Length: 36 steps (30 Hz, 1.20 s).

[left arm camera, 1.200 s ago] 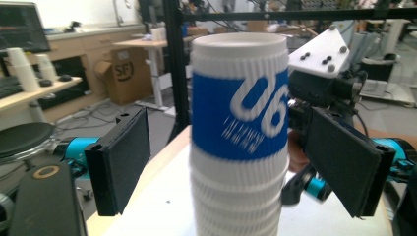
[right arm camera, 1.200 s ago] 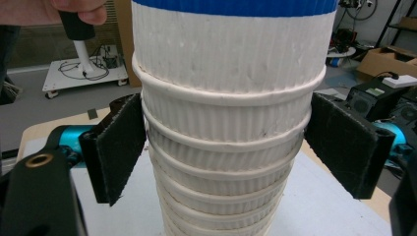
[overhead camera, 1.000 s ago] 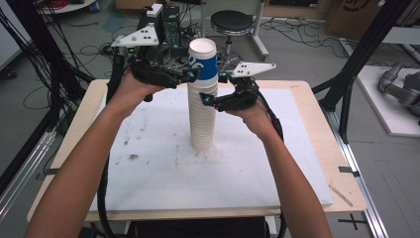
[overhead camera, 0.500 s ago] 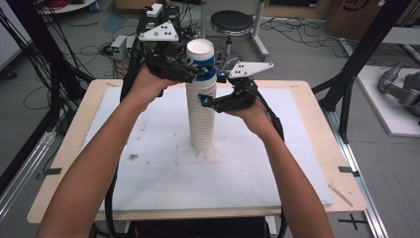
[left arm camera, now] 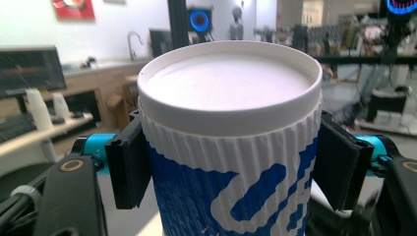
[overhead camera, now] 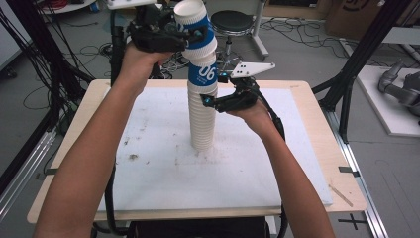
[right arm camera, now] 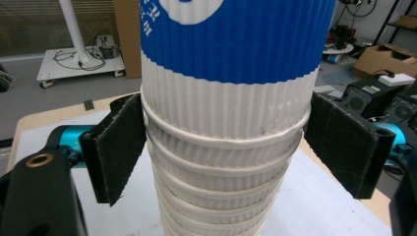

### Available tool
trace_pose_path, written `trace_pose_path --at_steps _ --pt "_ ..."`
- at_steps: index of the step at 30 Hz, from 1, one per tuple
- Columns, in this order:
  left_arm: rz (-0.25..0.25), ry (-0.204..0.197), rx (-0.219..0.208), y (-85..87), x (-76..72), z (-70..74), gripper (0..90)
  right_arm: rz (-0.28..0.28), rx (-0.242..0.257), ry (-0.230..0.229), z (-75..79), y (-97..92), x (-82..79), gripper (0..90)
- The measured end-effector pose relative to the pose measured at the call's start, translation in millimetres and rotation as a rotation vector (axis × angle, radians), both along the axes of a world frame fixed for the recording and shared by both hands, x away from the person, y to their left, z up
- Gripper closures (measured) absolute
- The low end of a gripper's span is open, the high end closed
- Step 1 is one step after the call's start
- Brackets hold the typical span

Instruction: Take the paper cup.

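Black grippers [overhead camera: 208, 34], teal joints, grey three-cornered plates, black cables; bare forearms.

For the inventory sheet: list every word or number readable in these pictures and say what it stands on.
"06": white digits on the blue band of the second cup of the stack, high view.
Print on the top cup, left gripper view: large white shapes, cut off, unreadable.
White characters at the blue band's top, right gripper view: cropped, unreadable.

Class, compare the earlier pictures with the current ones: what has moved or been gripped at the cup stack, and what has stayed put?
The left hand-held gripper has just been closing its jaws on the top cup and has lifted it, tilted, partly off the blue cup beneath. The right hand-held gripper has stayed in place, its jaws on either side of the white cup stack, which stands where it did on the white board.
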<state>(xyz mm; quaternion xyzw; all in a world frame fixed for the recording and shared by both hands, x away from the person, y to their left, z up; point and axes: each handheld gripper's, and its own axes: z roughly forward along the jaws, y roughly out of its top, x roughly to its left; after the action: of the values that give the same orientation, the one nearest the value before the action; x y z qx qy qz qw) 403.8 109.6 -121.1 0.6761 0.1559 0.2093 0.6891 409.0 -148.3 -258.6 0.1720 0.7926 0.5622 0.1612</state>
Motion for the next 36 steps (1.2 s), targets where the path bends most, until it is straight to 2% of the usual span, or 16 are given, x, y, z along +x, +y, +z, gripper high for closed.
trace_pose_path --at_steps 2,7,8,12,13,17,19,20,23,24,28,29,30,31,32,36 --pt "0.016 -0.015 -0.027 11.2 -6.3 6.6 26.4 -0.007 -0.028 0.003 -1.8 -2.9 -0.9 16.5" --pt "0.028 -0.016 -0.028 31.3 -15.2 4.2 26.5 -0.026 -0.071 -0.013 -5.5 -19.1 -10.6 16.5" --pt "0.036 -0.013 -0.031 43.7 -21.3 -3.0 26.5 -0.032 -0.071 -0.016 -6.6 -24.3 -12.2 16.5" --pt "0.058 -0.002 -0.038 58.6 -27.6 -14.4 26.5 -0.068 -0.077 -0.001 -9.4 -47.2 -21.8 16.5" --pt "0.067 0.001 -0.054 69.2 -32.4 -22.6 26.5 -0.075 -0.073 0.005 -10.8 -53.3 -24.8 16.6" --pt "0.082 0.015 -0.052 82.0 -40.2 -38.6 26.6 -0.115 -0.083 0.005 -16.6 -71.6 -33.3 16.6" --pt "0.090 0.025 -0.060 91.9 -45.6 -51.9 26.5 -0.137 -0.078 0.024 -25.5 -88.0 -38.4 16.6" --pt "0.090 0.025 -0.060 91.9 -45.6 -51.9 26.6 -0.151 -0.078 0.028 -28.9 -92.8 -39.7 16.6" --pt "0.096 0.043 -0.044 98.8 -50.5 -67.1 26.6 -0.166 -0.070 0.039 -37.2 -102.6 -43.3 16.6" --pt "0.097 0.046 -0.020 100.1 -53.3 -76.4 26.6 -0.182 -0.069 0.042 -45.1 -109.8 -46.5 16.6" --pt "0.102 0.057 0.020 99.7 -57.0 -93.7 26.6 -0.208 -0.069 0.056 -59.3 -119.9 -50.1 16.6" --pt "0.101 0.067 0.040 98.6 -58.4 -105.0 26.6 -0.214 -0.071 0.060 -62.8 -121.7 -50.9 16.6" --pt "0.101 0.067 0.040 98.6 -58.4 -105.0 26.6 -0.220 -0.077 0.064 -66.2 -123.6 -51.8 16.6" --pt "0.098 0.071 0.064 96.6 -58.7 -115.6 26.6 -0.222 -0.080 0.067 -69.5 -125.2 -52.6 16.5" --pt "0.098 0.071 0.064 96.6 -58.7 -115.6 26.6 -0.224 -0.081 0.069 -72.6 -126.4 -53.3 16.5" --pt "0.097 0.096 0.085 92.5 -54.9 -141.3 26.6 -0.233 -0.082 0.072 -82.7 -127.6 -53.4 16.5"
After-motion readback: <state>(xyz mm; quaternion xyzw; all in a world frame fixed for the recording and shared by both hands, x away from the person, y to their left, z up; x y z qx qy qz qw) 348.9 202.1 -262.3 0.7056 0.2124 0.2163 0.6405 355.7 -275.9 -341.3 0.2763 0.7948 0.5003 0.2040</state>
